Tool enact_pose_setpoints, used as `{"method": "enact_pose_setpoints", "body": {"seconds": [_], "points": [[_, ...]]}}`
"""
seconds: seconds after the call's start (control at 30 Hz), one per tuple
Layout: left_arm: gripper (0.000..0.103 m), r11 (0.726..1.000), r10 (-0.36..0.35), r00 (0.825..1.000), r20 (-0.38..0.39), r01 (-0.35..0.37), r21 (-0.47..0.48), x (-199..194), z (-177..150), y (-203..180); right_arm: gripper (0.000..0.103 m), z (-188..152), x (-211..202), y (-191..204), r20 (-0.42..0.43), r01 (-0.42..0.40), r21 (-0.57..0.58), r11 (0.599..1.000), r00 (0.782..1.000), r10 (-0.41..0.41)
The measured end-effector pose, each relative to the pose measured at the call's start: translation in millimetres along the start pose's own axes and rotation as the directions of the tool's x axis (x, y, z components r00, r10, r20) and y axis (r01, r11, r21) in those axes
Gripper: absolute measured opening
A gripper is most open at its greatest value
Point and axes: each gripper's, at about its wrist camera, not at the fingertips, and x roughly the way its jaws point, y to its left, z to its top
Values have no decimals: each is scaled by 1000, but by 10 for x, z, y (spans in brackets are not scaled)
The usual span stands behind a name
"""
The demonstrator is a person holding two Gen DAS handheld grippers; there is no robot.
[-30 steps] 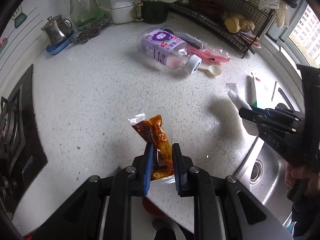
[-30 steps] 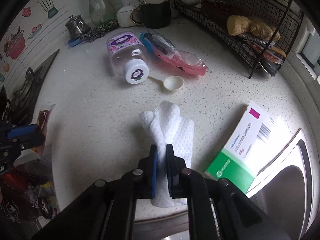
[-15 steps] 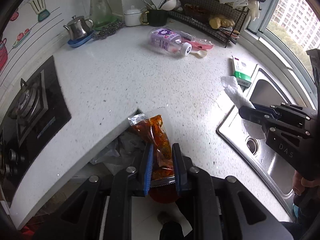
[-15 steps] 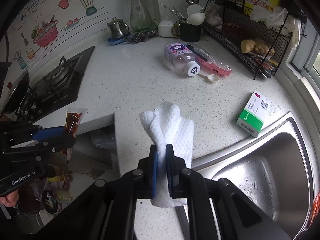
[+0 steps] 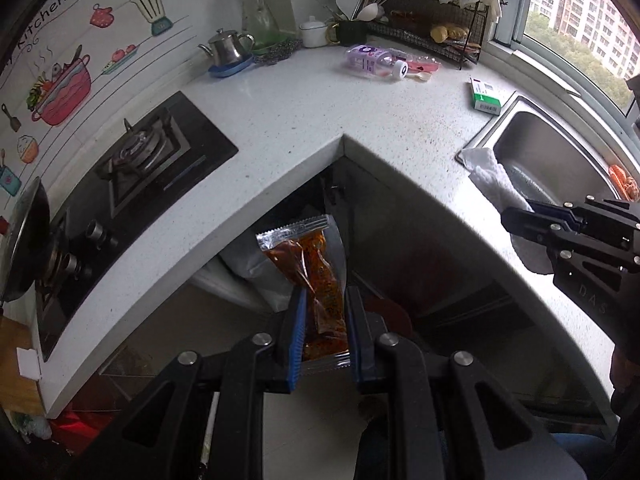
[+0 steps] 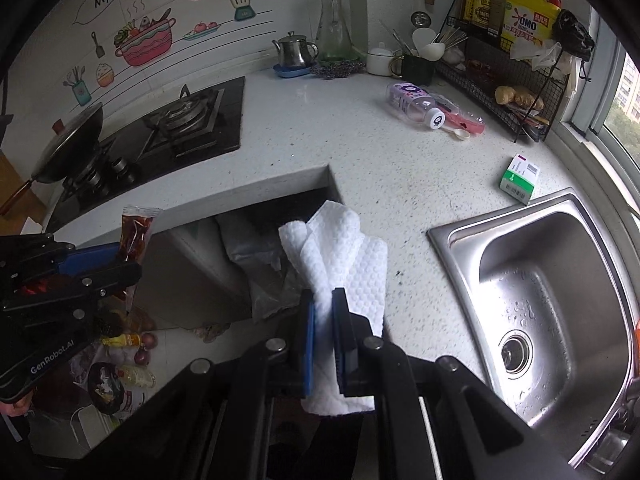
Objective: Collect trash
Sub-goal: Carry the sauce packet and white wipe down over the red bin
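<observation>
My left gripper (image 5: 323,300) is shut on a clear sauce packet (image 5: 316,272) with orange-red filling, held in the air in front of the counter's inner corner. It also shows in the right wrist view (image 6: 136,228). My right gripper (image 6: 323,300) is shut on a crumpled white paper towel (image 6: 340,252), held above the counter edge left of the sink; the towel shows in the left wrist view (image 5: 494,182). A bin with a grey bag (image 6: 260,264) stands below, under the counter corner. A toppled purple-label bottle (image 6: 412,100), a pink wrapper (image 6: 464,120), a plastic spoon (image 6: 460,133) and a green-white box (image 6: 519,178) lie on the counter.
White speckled L-shaped counter (image 6: 380,168). Steel sink (image 6: 560,280) at right. Gas hob (image 6: 168,124) with a wok (image 6: 68,152) at left. Wire rack (image 6: 508,80), kettle (image 6: 294,51), jug and utensil cup along the back wall. Bottles and clutter on the floor (image 6: 120,364).
Both grippers have pulled back and up from the counter, each with its item in it. They now hang off the counter edge, above the bin area.
</observation>
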Motion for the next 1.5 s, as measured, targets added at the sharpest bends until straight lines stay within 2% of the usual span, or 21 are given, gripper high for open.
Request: {"method": "enact_pose_setpoints", "body": {"seconds": [0.23, 0.47, 0.73, 0.9, 1.03, 1.2, 1.27, 1.3, 1.33, 1.37, 1.4, 1.43, 1.5], "points": [[17, 998, 60, 997, -56, -59, 15, -67, -467, 101, 8, -346, 135, 274, -47, 12, -17, 1000, 999, -13], [17, 999, 25, 988, -155, -21, 27, 303, -760, 81, 8, -661, 590, 393, -134, 10, -20, 1000, 991, -13], [17, 998, -48, 973, -227, 58, 39, 1301, -1032, -23, 8, -1072, 1431, 228, -210, 54, 34, 998, 977, -46], [17, 993, -93, 955, -281, 109, 42, 2152, -1230, -159, 8, -1387, 2103, 13, -255, 103, 74, 992, 964, -81], [17, 985, -141, 939, -315, 165, 48, 2768, -1335, -280, 7, -1616, 2561, -161, -276, 117, 128, 985, 958, -78], [17, 966, -214, 915, -342, 251, 68, 3302, -1381, -463, 8, -1789, 2882, -319, -283, 148, 164, 975, 954, -97], [19, 958, -218, 909, -355, 269, 100, 3440, -1360, -540, 8, -1837, 2937, -358, -292, 158, 178, 971, 951, -102], [22, 953, -222, 906, -361, 281, 117, 3506, -1349, -587, 8, -1835, 2956, -365, -295, 160, 184, 970, 950, -101], [33, 948, -226, 900, -371, 291, 128, 3547, -1331, -607, 8, -1839, 2959, -354, -295, 163, 190, 968, 950, -102], [40, 946, -230, 898, -375, 297, 132, 3571, -1316, -624, 8, -1843, 2965, -370, -298, 166, 195, 967, 949, -103], [55, 946, -229, 900, -372, 296, 134, 3579, -1296, -638, 7, -1834, 2966, -373, -300, 167, 201, 965, 949, -102], [65, 947, -225, 903, -367, 291, 134, 3589, -1294, -635, 7, -1834, 2967, -384, -300, 168, 207, 964, 949, -101], [68, 947, -229, 903, -363, 293, 131, 3553, -1283, -631, 7, -1838, 2972, -407, -300, 169, 215, 962, 949, -100]]}}
